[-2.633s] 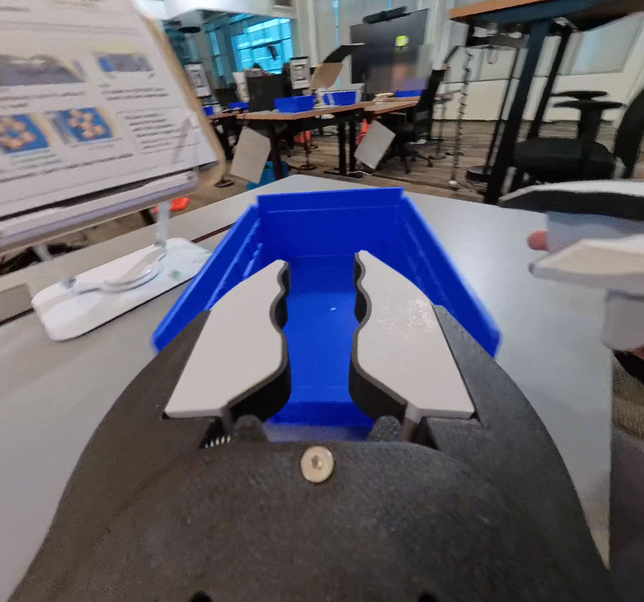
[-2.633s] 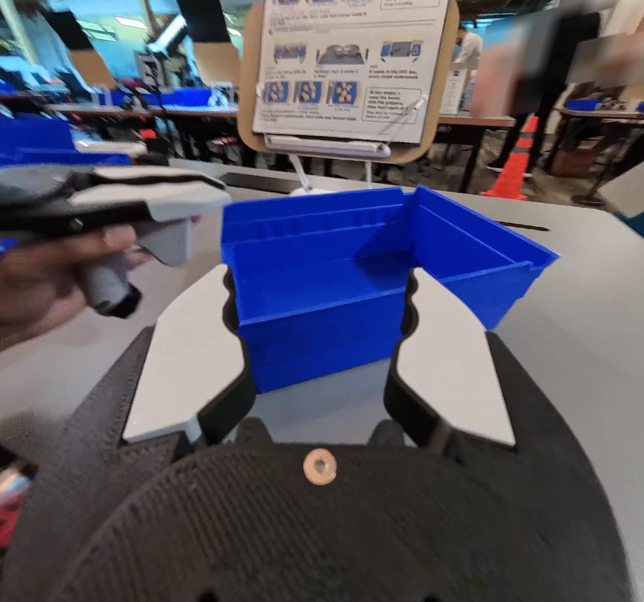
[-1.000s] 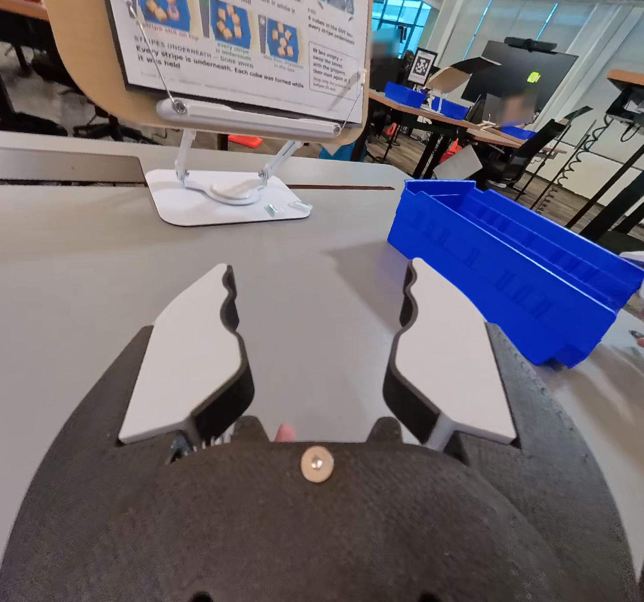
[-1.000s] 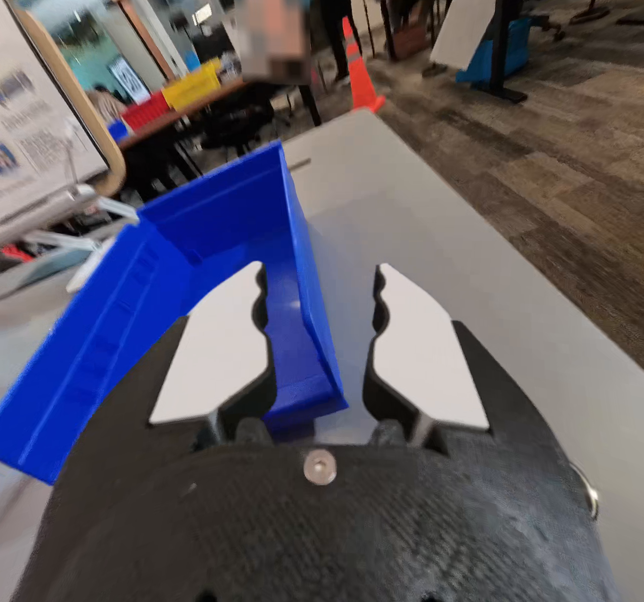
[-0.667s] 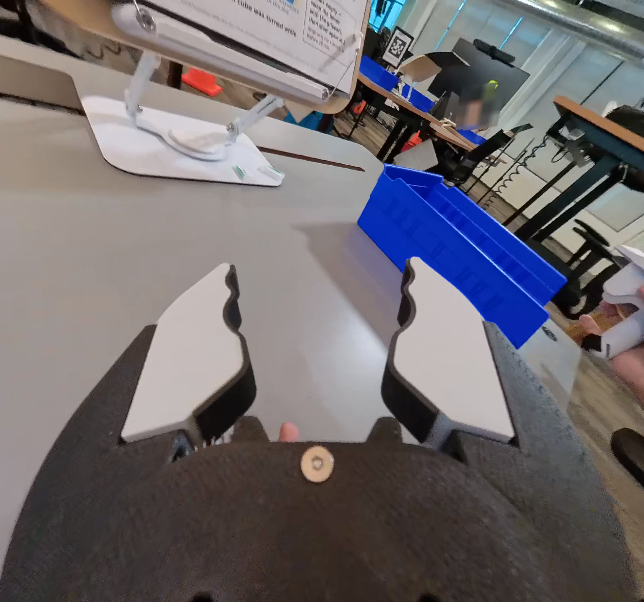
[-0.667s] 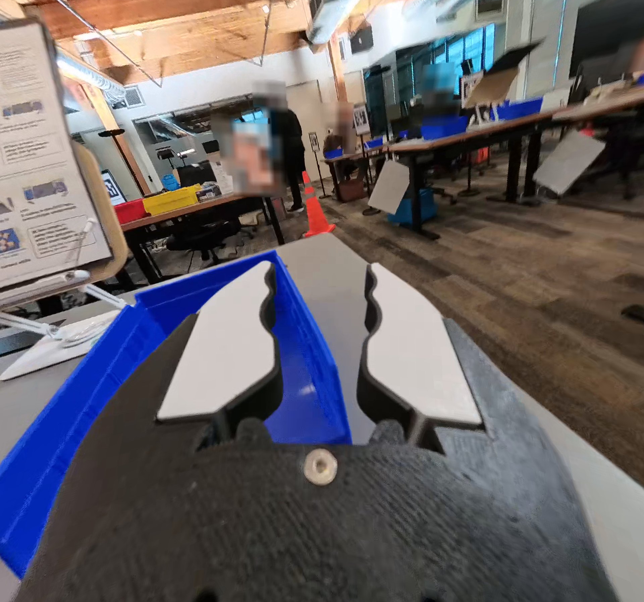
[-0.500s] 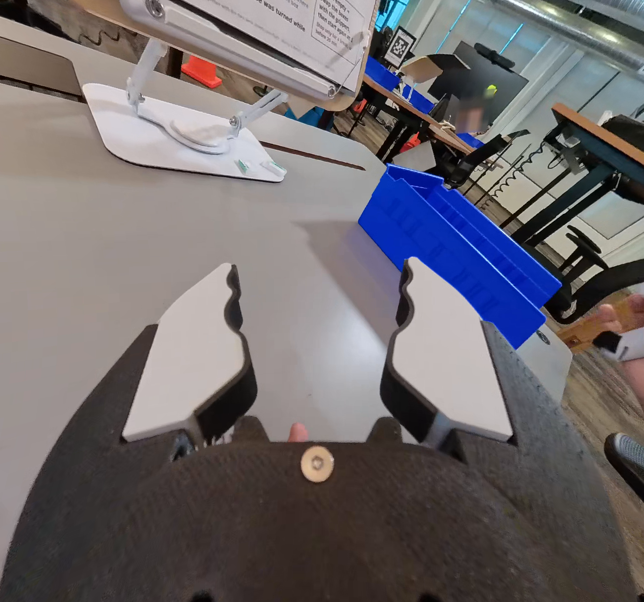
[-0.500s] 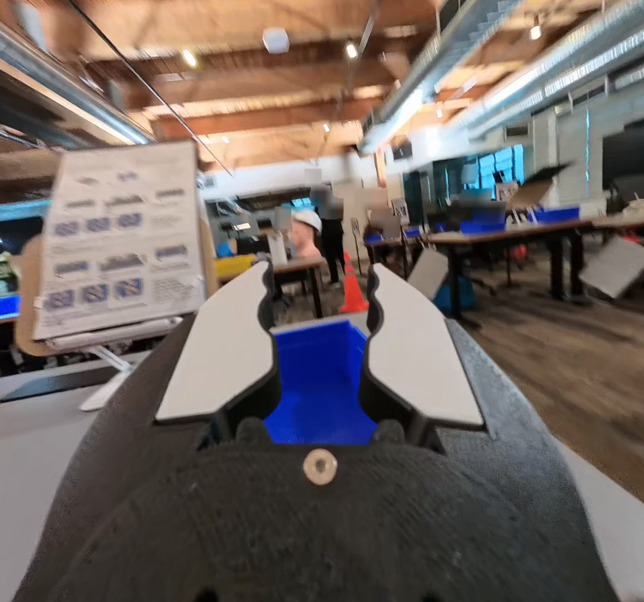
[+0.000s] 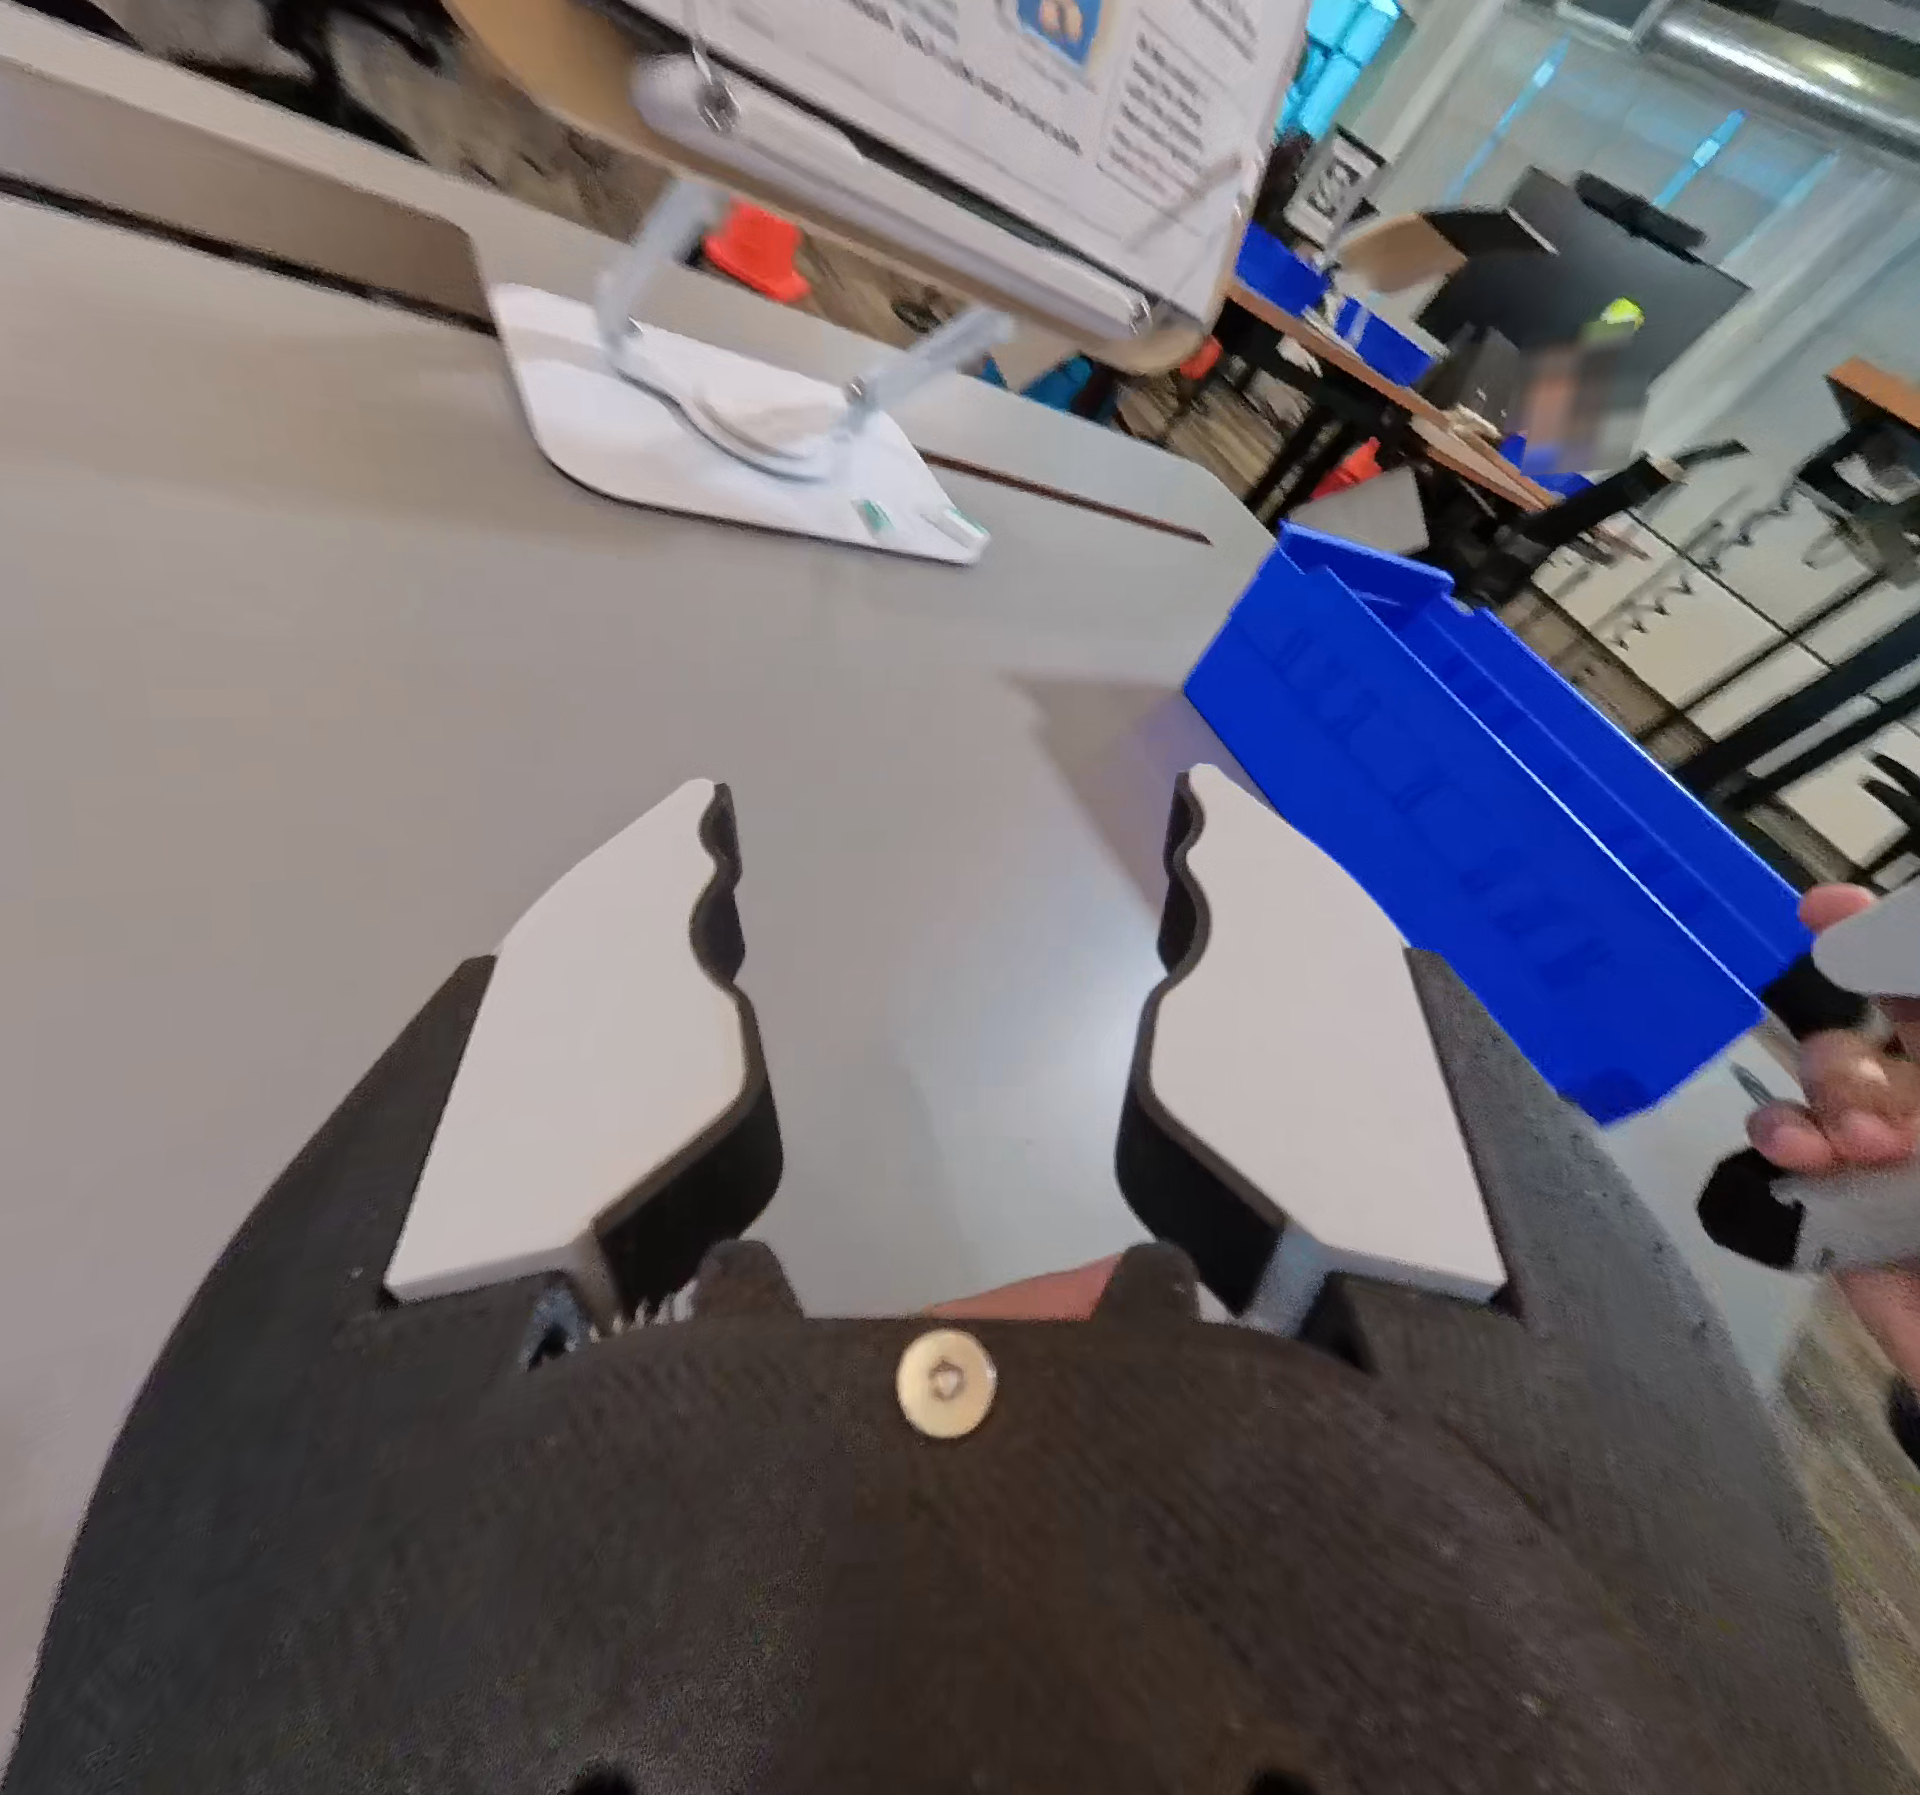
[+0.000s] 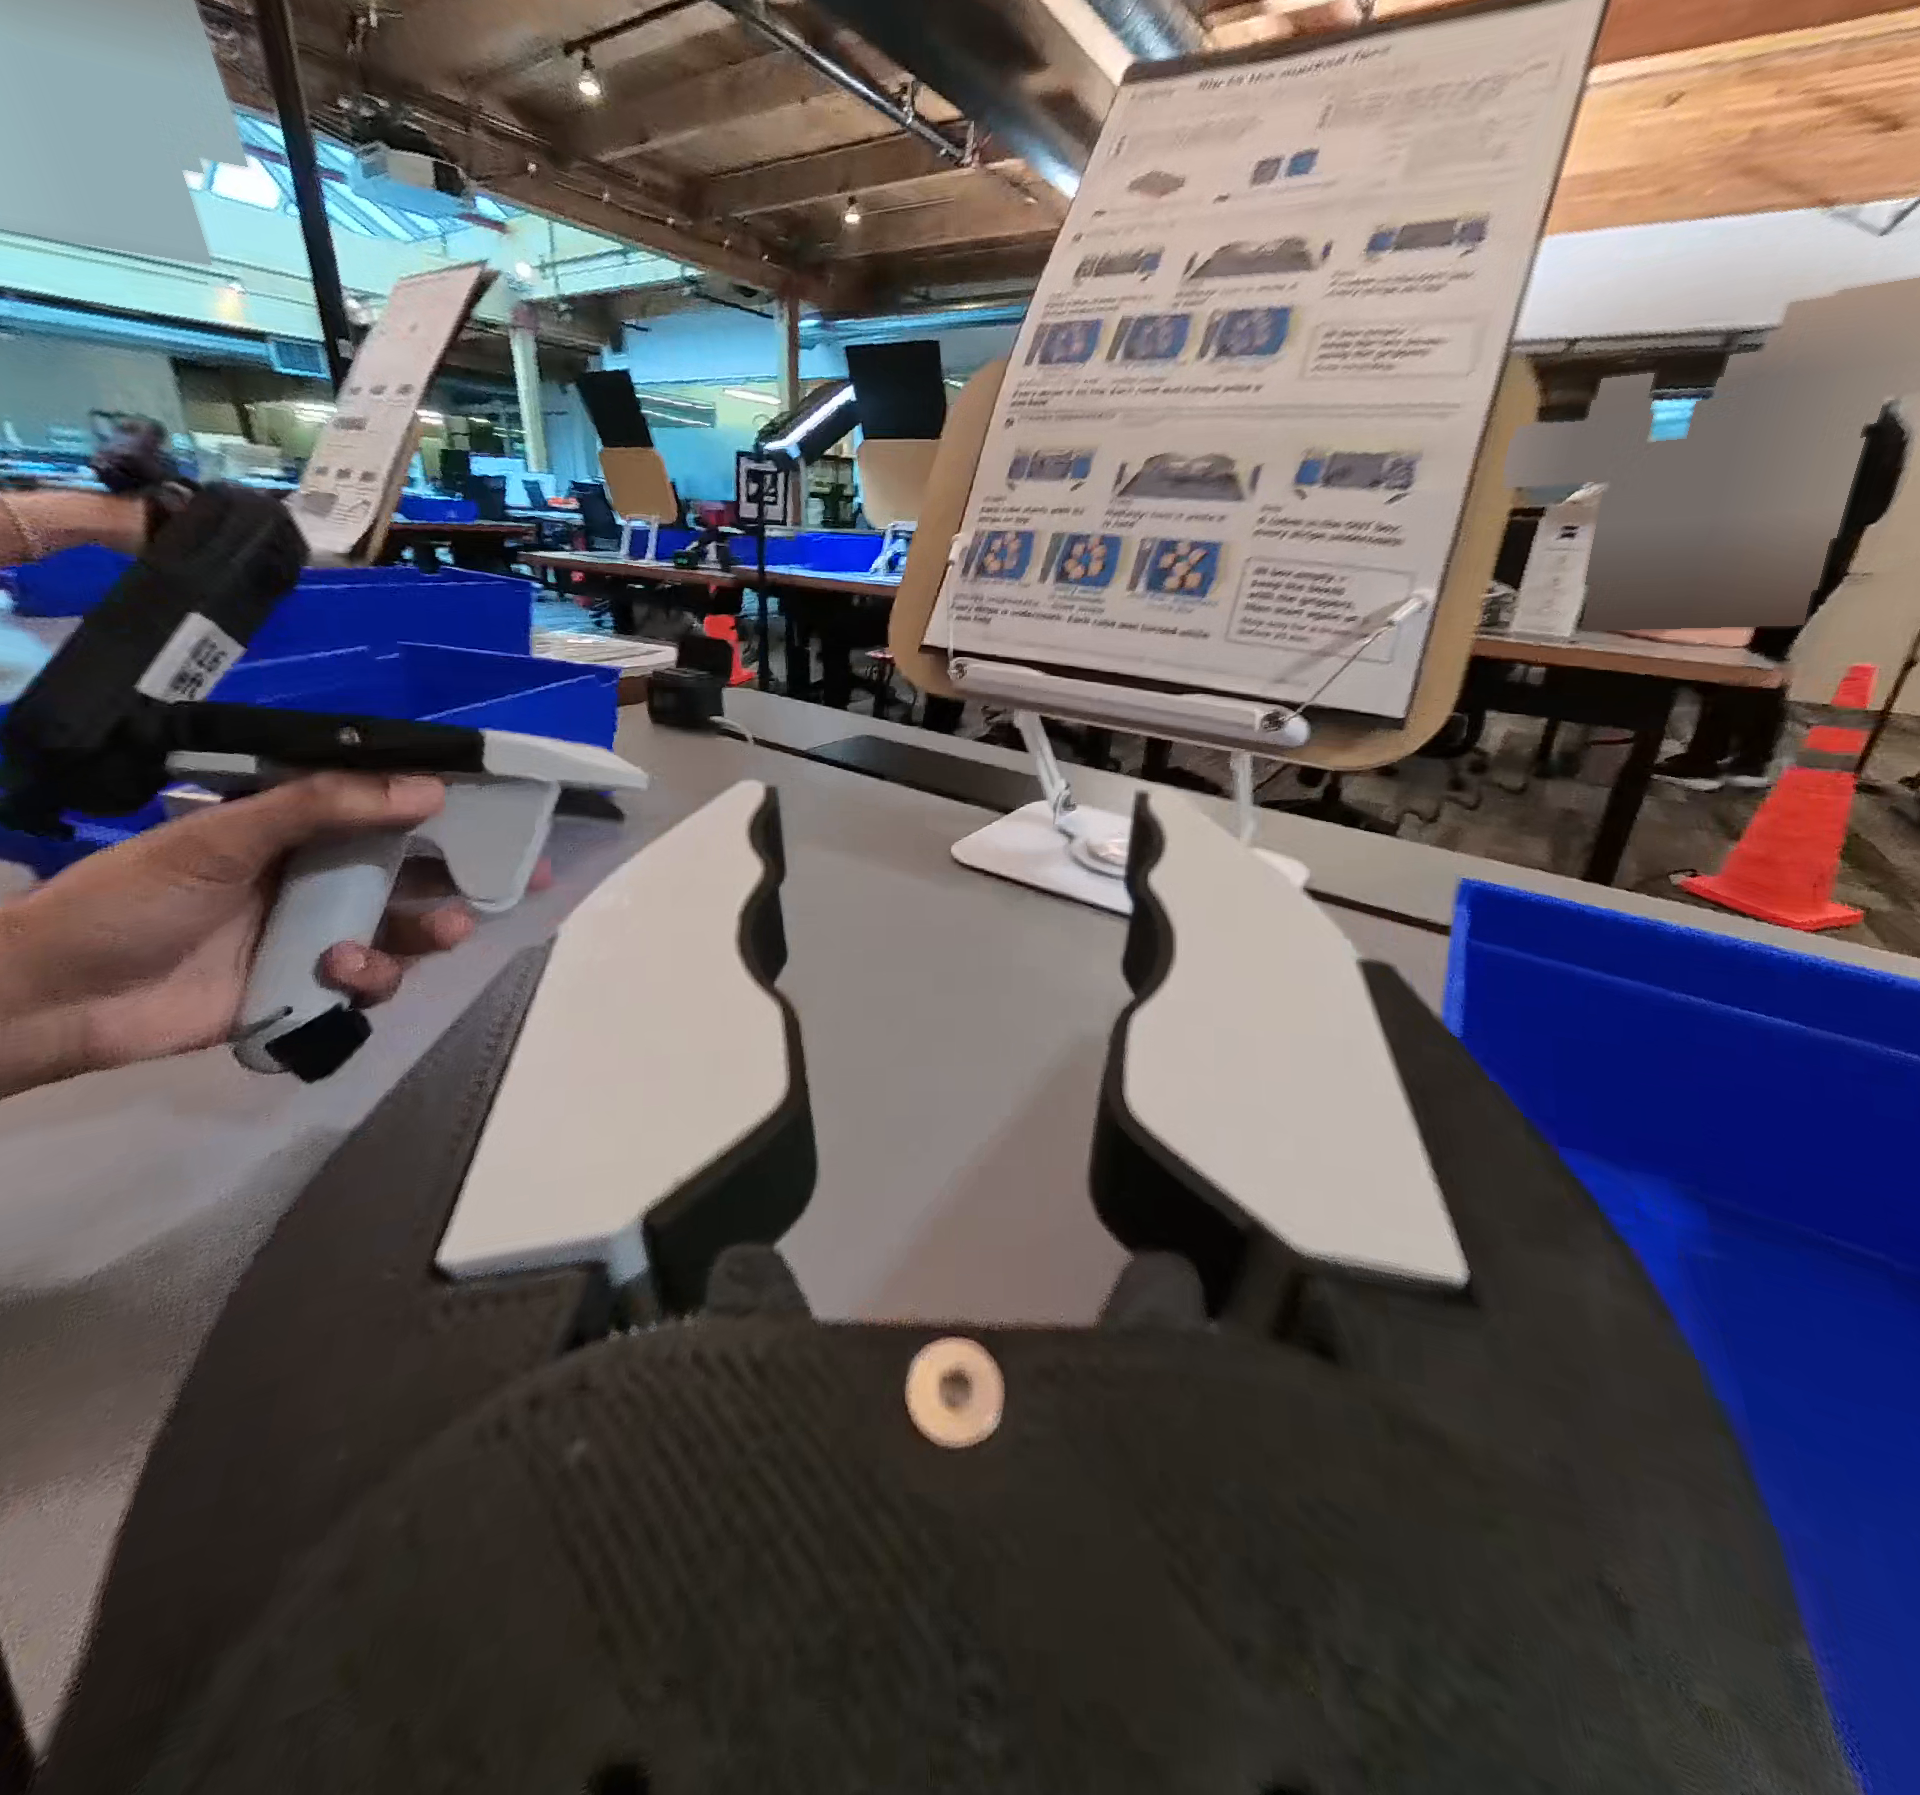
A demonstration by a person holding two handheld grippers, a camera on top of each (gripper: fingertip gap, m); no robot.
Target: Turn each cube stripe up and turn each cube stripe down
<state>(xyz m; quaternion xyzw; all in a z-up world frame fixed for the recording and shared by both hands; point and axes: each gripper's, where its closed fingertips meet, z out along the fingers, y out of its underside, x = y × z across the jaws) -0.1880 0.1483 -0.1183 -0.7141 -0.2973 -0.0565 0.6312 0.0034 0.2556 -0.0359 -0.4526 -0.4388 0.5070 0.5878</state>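
No cube shows in either view. An empty-looking blue bin (image 9: 1475, 841) lies on the grey table (image 9: 416, 706), right of my left gripper (image 9: 951, 795), which is open and empty above bare tabletop. In the right wrist view the same bin (image 10: 1704, 1101) is at the right edge, its inside hidden. My right gripper (image 10: 951, 805) is open and empty, pointing across the table at the instruction board. The left gripper also shows in the right wrist view (image 10: 582, 758), held in a hand at the left.
An instruction sheet on a board with a white stand (image 10: 1226, 457) sits at the table's far side; it also shows in the left wrist view (image 9: 748, 436). More blue bins (image 10: 416, 644) stand at the far left. Orange cones (image 10: 1787, 831) and desks lie beyond the table.
My right gripper has swung from pointing over the blue bin and up at the ceiling to facing the instruction board, jaws wider. My left gripper stays open and has shifted a little.
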